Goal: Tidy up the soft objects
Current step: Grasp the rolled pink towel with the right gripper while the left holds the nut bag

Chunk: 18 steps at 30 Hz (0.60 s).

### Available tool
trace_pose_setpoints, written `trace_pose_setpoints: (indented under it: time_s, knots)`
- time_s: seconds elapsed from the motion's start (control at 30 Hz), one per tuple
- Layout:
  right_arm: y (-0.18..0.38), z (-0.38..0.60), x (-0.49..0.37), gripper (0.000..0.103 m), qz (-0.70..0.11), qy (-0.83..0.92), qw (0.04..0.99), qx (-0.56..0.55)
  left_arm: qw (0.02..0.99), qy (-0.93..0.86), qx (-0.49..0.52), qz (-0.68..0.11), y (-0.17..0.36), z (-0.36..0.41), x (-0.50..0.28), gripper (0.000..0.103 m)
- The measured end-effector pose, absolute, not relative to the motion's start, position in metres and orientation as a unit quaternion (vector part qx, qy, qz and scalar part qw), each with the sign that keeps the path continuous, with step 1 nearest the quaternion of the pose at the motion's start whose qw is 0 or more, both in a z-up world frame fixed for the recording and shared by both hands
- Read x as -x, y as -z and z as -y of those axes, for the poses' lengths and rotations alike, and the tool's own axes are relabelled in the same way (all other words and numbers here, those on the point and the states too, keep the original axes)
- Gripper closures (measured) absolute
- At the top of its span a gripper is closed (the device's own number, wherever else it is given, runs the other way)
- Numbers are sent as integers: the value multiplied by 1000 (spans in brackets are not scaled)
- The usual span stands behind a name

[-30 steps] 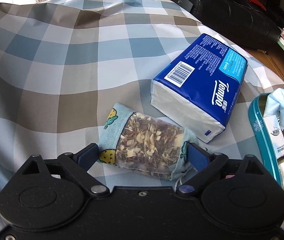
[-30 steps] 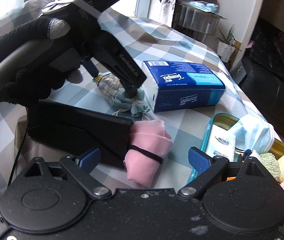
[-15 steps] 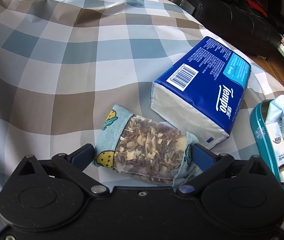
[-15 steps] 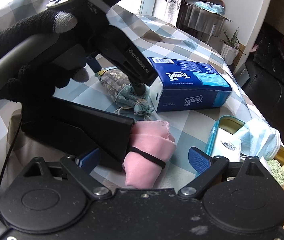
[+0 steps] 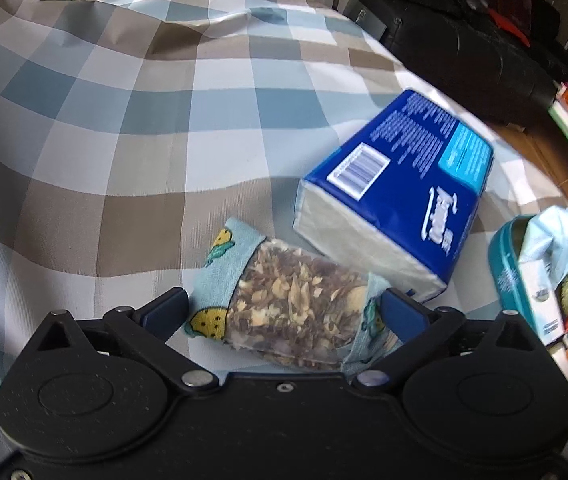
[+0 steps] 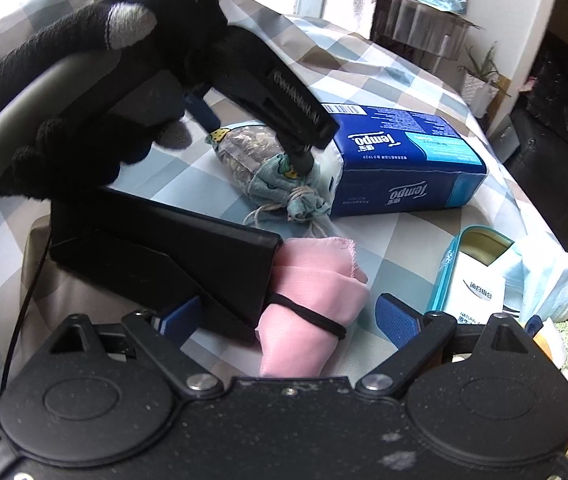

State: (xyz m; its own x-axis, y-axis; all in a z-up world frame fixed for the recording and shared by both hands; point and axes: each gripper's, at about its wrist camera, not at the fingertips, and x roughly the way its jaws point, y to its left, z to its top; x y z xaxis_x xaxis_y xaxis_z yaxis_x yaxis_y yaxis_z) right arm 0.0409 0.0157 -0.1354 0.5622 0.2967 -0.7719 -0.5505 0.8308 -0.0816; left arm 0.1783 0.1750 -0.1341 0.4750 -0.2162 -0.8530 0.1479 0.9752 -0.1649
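A sachet (image 5: 292, 304) of dried herbs with light blue cloth ends sits between the fingers of my left gripper (image 5: 284, 312), which is shut on it and holds it just off the checked cloth. It also shows in the right wrist view (image 6: 251, 156), under the left gripper (image 6: 259, 136). A blue tissue pack (image 5: 400, 208) lies right behind it. My right gripper (image 6: 290, 320) is open around a pink rolled cloth (image 6: 312, 304) bound with a black band, lying on the table.
A teal tin (image 6: 448, 276) at the right holds a small white tissue packet (image 6: 480, 300), a light blue face mask (image 6: 540, 280) and fuzzy items. A black flat case (image 6: 155, 256) lies left of the pink cloth. A gloved hand (image 6: 63, 112) holds the left gripper.
My left gripper has closed on the sachet and lifted it slightly, and its view has shifted. The right gripper has moved a little closer to the pink cloth.
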Motion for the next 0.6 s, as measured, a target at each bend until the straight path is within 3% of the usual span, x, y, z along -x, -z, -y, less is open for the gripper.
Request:
trace_pose_setpoints:
  time_s: [0.5,0.6]
  knots:
    - [141,-13,-50,13,-420,-258,851,181,853,108,6,-511,144,-165,-181,4]
    - [141,-9,-54,13,-429,-265,847,172,852,114,10,-512,145,-166,-182,13]
